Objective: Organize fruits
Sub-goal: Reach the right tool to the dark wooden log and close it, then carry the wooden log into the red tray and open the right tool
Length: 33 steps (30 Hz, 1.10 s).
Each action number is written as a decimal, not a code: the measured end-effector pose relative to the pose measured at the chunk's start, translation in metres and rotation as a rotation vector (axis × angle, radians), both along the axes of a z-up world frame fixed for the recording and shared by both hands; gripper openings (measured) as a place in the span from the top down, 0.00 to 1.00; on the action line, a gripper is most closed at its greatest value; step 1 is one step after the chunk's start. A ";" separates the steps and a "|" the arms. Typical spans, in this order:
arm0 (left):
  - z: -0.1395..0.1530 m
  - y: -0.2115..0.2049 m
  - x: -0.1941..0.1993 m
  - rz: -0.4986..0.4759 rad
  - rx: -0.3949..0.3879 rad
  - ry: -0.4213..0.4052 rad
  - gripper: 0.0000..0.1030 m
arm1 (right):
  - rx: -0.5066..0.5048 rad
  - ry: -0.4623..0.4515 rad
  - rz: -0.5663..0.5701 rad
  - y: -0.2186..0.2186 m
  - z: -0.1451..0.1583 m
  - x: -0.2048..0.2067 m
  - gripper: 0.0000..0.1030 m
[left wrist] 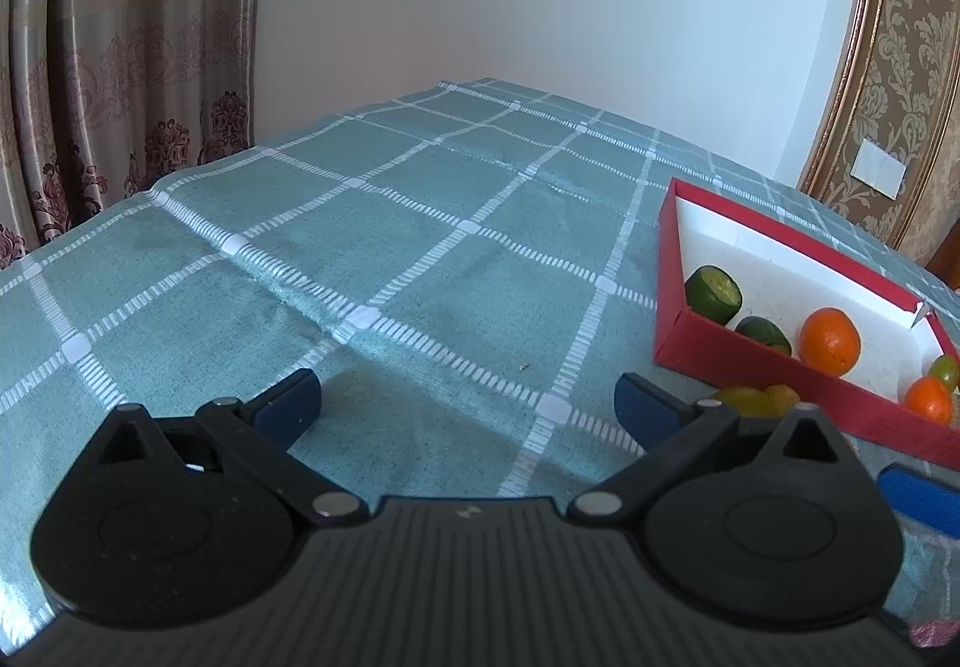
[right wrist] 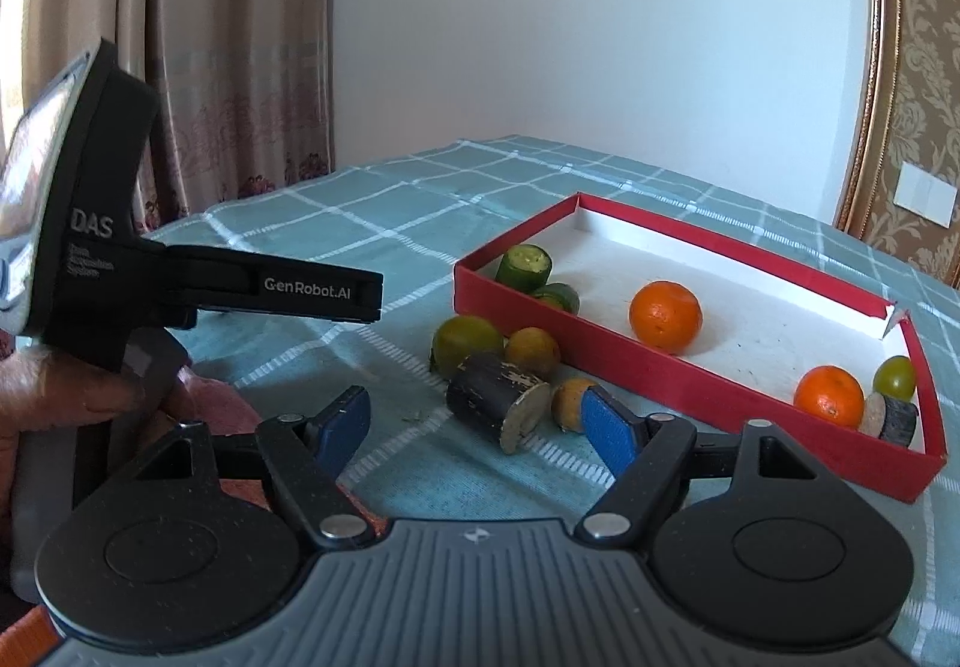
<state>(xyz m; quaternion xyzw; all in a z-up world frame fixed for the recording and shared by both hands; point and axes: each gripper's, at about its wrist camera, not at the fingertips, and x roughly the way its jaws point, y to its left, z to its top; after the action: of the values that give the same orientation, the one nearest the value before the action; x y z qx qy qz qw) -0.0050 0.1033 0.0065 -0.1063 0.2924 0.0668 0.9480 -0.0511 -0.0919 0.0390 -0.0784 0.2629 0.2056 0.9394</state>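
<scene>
A red box with a white inside lies on the table; it also shows in the left wrist view. In it are two oranges, two green cucumber pieces, a green grape and a dark cut piece. Outside its near wall lie a green fruit, two small yellow-orange fruits and a dark sugarcane piece. My right gripper is open just in front of the sugarcane piece. My left gripper is open and empty over bare cloth.
The table wears a teal checked cloth. The left gripper's black body is held by a hand at the left of the right wrist view. Curtains hang at the left and a white wall stands behind the table.
</scene>
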 end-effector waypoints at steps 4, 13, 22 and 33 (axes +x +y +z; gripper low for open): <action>0.000 0.000 0.000 0.000 -0.006 -0.004 0.00 | 0.017 0.033 -0.018 0.001 -0.006 0.006 0.32; -0.001 0.002 -0.001 0.000 -0.021 -0.013 0.00 | 0.049 0.071 -0.102 0.008 -0.010 0.019 0.43; -0.001 0.004 -0.002 0.000 -0.031 -0.020 0.00 | 0.035 0.091 -0.224 0.024 -0.013 0.031 0.43; -0.001 0.005 -0.002 -0.002 -0.031 -0.020 0.00 | 0.081 0.093 -0.291 0.022 -0.018 0.034 0.59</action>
<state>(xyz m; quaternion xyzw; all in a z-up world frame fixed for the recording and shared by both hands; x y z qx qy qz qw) -0.0070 0.1079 0.0057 -0.1215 0.2841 0.0603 0.9492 -0.0170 -0.0702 0.0214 0.0081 0.3061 0.0809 0.9485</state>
